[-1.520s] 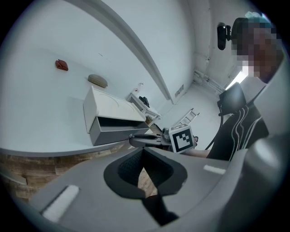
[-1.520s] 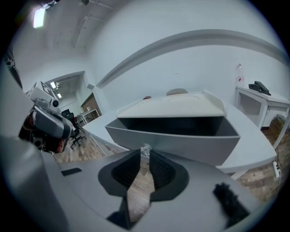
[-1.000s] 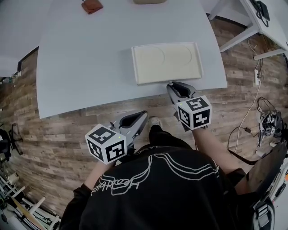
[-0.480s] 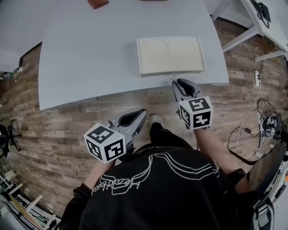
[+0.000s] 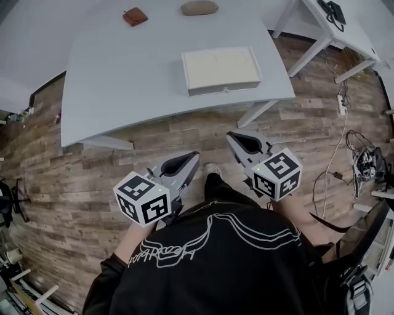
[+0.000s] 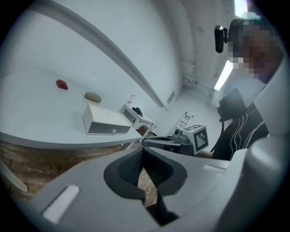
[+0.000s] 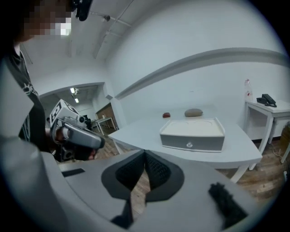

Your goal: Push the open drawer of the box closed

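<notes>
A person stands looking down at a pale grey tabletop [image 5: 123,74], holding a tool in each hand over the wooden floor [image 5: 74,166].

The left tool [image 5: 188,160] is at 7 o'clock from the middle of the head view, low and near the person's body. Its jaws are closed together with nothing between them, and they touch nothing.

The right tool [image 5: 240,138] is at about 5 o'clock. Its jaws are also pressed together and empty, and it is well clear of the tabletop's edge.

The box [image 5: 221,66], cream on top, sits at 12 o'clock near the tabletop's near edge. Its drawer [image 7: 192,142] lies flush with the box front, and a small knob [image 7: 189,145] faces the person.

Towards the far edge lie a small reddish-brown object [image 5: 134,16] and a pebble-shaped object [image 5: 199,7].
</notes>
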`<move>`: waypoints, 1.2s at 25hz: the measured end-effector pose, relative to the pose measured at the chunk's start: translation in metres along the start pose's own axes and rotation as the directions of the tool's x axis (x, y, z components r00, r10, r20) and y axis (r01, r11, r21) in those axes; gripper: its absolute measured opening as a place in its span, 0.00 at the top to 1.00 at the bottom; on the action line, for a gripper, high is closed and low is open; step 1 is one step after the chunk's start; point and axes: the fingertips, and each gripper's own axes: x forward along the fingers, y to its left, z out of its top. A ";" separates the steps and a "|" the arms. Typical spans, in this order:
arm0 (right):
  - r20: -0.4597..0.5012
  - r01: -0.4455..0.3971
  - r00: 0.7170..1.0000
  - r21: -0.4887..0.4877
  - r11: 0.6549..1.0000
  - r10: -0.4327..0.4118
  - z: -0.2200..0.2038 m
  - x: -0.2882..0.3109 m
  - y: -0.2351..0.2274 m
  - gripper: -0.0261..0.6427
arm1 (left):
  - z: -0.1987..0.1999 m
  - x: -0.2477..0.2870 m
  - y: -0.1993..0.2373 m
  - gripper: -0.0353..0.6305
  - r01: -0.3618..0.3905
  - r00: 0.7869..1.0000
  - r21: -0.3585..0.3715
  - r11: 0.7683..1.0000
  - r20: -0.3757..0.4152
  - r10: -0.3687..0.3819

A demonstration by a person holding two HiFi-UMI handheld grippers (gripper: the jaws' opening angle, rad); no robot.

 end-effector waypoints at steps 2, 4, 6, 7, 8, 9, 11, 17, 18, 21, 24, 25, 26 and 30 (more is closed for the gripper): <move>0.028 -0.042 0.999 0.000 0.999 0.042 0.004 -0.022 0.026 0.95 | 0.000 -0.007 -0.019 0.94 0.020 1.000 0.025 0.999 0.016 -0.020; 0.059 -0.088 0.994 0.006 0.996 0.087 0.008 -0.044 0.052 0.95 | -0.002 -0.015 -0.037 0.94 0.040 0.999 0.046 0.998 0.027 -0.041; 0.090 -0.132 0.987 0.020 0.991 0.130 0.010 -0.062 0.075 0.95 | -0.005 -0.024 -0.053 0.94 0.055 0.998 0.072 0.996 0.031 -0.057; 0.098 -0.146 0.985 0.023 0.989 0.143 0.010 -0.070 0.085 0.95 | -0.007 -0.028 -0.060 0.94 0.059 0.998 0.086 0.995 0.031 -0.062; 0.102 -0.154 0.983 0.023 0.988 0.151 0.008 -0.076 0.092 0.95 | -0.009 -0.032 -0.066 0.94 0.063 0.997 0.098 0.993 0.031 -0.066; 0.104 -0.160 0.982 0.024 0.987 0.157 0.006 -0.082 0.099 0.95 | -0.010 -0.036 -0.072 0.94 0.067 0.997 0.108 0.992 0.032 -0.071; 0.113 -0.167 0.980 0.030 0.986 0.163 0.003 -0.092 0.109 0.95 | -0.013 -0.043 -0.085 0.94 0.075 0.996 0.126 0.989 0.035 -0.080; 0.114 -0.145 0.983 0.004 0.989 0.144 -0.007 -0.110 0.129 0.95 | -0.021 -0.056 -0.113 0.94 0.082 0.996 0.196 0.977 0.025 -0.088; 0.113 -0.144 0.983 0.004 0.990 0.143 -0.009 -0.112 0.132 0.95 | -0.023 -0.057 -0.116 0.94 0.085 0.996 0.202 0.976 0.021 -0.091; 0.115 -0.143 0.983 0.013 0.990 0.141 -0.013 -0.116 0.137 0.95 | -0.026 -0.057 -0.124 0.94 0.098 0.995 0.210 0.973 0.012 -0.103; 0.115 -0.143 0.983 0.011 0.990 0.141 -0.014 -0.118 0.140 0.95 | -0.028 -0.056 -0.129 0.94 0.106 0.994 0.220 0.970 0.004 -0.110; 0.114 -0.142 0.984 0.011 0.990 0.140 -0.014 -0.118 0.140 0.95 | -0.028 -0.056 -0.130 0.94 0.107 0.994 0.222 0.969 0.003 -0.111; 0.113 -0.142 0.984 0.012 0.990 0.140 -0.015 -0.119 0.141 0.95 | -0.028 -0.056 -0.130 0.94 0.108 0.994 0.222 0.969 0.002 -0.111; 0.114 -0.143 0.983 0.008 0.990 0.141 -0.014 -0.119 0.141 0.95 | -0.028 -0.057 -0.130 0.94 0.105 0.994 0.217 0.970 0.008 -0.109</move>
